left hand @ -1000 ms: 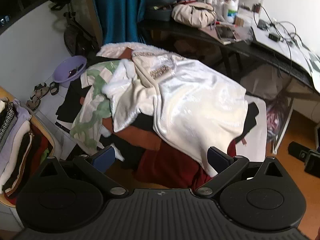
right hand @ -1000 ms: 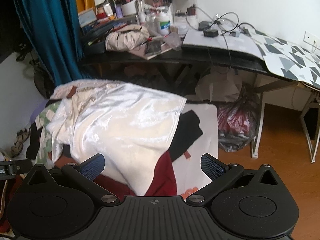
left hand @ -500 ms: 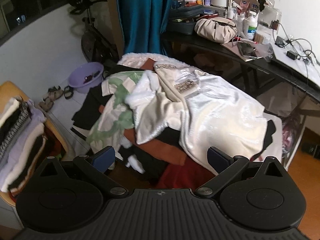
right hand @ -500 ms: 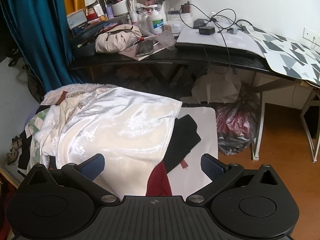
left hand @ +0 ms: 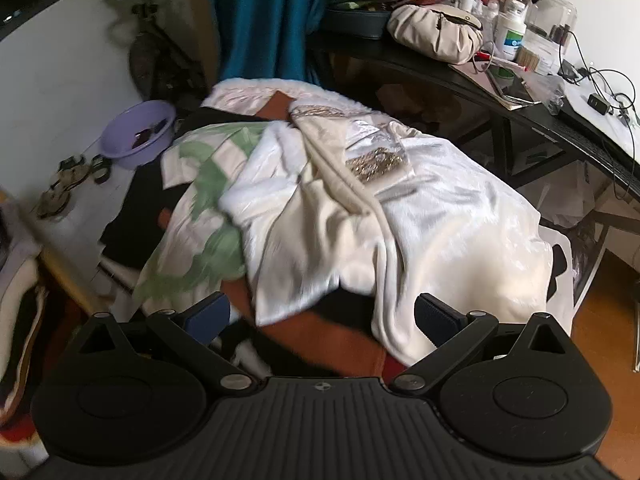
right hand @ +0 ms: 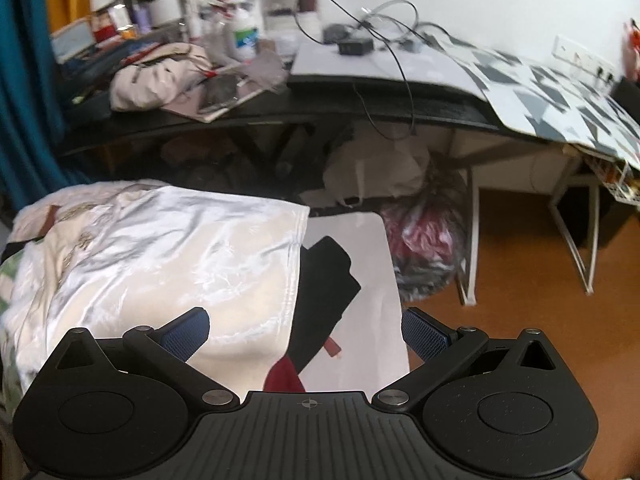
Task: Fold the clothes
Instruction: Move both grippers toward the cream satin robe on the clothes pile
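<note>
A pile of loose clothes lies on a small table. On top is a shiny white garment (left hand: 448,216) with gold trim, also in the right wrist view (right hand: 168,256). Beside it are a green-and-white patterned garment (left hand: 200,208), a rust-brown one (left hand: 328,344), a black one (right hand: 324,280) and a dark red one (right hand: 284,376). My left gripper (left hand: 322,316) is open and empty, close above the near edge of the pile. My right gripper (right hand: 306,332) is open and empty over the white garment's right edge.
A cluttered black desk (right hand: 360,96) with a beige bag (left hand: 436,32), bottles and cables stands behind the pile. A teal curtain (left hand: 260,20) hangs at the back. A purple basin (left hand: 136,132) and sandals lie on the floor at left. Folded clothes (left hand: 16,304) are stacked far left. A pink bag (right hand: 424,248) sits under the desk.
Both grippers have moved closer to the pile and stay open. The left view now looks lower onto the clothes; the right view has swung to the right.
</note>
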A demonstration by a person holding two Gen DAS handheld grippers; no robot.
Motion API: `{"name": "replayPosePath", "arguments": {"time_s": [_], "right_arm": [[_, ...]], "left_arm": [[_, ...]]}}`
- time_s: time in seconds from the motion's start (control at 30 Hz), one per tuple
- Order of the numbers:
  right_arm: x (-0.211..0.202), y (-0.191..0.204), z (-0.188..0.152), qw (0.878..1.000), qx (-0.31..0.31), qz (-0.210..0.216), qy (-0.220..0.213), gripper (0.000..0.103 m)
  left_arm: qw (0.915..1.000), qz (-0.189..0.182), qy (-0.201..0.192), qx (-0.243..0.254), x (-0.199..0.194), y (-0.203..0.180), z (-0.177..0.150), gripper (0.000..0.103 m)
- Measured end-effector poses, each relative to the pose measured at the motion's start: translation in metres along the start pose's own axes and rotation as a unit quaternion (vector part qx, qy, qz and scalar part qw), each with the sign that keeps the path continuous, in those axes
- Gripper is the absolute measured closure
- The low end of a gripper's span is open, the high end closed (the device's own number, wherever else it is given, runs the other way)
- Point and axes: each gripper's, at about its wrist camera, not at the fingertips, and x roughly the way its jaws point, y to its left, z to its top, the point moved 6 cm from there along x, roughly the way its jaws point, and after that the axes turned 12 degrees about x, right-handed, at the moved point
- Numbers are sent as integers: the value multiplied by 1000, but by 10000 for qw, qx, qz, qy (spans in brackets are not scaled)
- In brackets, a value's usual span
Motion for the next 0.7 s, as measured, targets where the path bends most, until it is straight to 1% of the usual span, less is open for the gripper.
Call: {"name": "replayPosePath", "arguments": {"time_s": [0.17,0.33,0.5,0.7], "right_arm": [[21,36,5,9997,-156,-199,52,1],[33,76,5,9994,-317,-83,113,1],[39,116,7,9982,-578,-41,130,1],[54,135,8,9990,-314,-64,322,1]], "left_arm": [[9993,-110,7,371,32,10,25,2],[9977,-260,159,606,56,19,39,2],[9969,-450,257,599,74,32,51,2],[9957,-624,413,554,94,46,54,2]]}}
